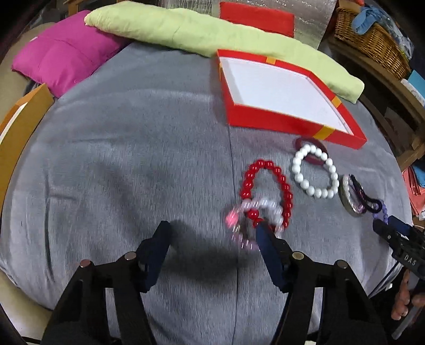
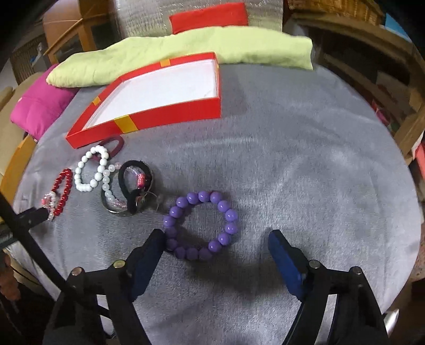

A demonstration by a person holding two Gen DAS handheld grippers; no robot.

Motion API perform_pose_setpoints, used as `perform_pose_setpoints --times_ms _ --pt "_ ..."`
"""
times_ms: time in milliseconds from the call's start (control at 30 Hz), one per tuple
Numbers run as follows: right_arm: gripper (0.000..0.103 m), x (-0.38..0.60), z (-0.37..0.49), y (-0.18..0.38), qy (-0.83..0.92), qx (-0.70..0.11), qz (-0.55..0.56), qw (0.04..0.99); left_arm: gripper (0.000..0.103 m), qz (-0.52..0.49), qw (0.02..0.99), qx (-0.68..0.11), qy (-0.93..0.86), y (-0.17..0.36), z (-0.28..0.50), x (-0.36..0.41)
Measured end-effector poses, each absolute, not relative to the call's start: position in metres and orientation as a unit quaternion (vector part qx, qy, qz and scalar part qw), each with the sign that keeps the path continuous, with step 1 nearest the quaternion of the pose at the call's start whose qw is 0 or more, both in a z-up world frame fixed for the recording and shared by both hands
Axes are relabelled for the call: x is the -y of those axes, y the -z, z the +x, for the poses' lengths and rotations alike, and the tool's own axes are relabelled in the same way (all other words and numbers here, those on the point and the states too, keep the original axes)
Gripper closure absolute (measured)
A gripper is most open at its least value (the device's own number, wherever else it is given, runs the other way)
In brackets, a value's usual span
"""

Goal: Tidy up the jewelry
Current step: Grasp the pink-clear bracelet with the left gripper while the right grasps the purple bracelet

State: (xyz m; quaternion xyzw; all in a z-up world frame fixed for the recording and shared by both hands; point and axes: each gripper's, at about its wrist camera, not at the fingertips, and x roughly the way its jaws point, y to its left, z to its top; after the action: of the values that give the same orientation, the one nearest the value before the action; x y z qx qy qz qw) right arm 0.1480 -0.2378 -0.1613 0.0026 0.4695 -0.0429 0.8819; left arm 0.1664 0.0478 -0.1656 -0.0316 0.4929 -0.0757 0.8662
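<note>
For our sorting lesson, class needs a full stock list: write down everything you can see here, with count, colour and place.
box: one, red with a white inside, open, far side of the blanket
purple bracelet: one, near the right claw
red bracelet: one, mid blanket
white bracelet: one, below the box
clear pink bracelet: one, blurred, over the red one
black hair band: one, in the middle pile
blanket: one, grey
cushions: green, pink, red
basket: one, wicker, right
left claw: open
right claw: open
</note>
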Motion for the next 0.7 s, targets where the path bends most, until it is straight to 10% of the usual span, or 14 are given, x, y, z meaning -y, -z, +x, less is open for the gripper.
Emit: perform_pose_setpoints --times_ms 300,700 --pt "0.074 0.256 0.142 0.156 0.046 -0.442 0.021 0.895 0.087 -0.017 0.872 -0.473 0.122 0.162 0.159 -0.031" --pt "0.093 0.266 0.133 0.144 0.055 -0.409 0.062 0.909 0.092 -0.036 0.884 -0.437 0.164 0.14 0.124 -0.039"
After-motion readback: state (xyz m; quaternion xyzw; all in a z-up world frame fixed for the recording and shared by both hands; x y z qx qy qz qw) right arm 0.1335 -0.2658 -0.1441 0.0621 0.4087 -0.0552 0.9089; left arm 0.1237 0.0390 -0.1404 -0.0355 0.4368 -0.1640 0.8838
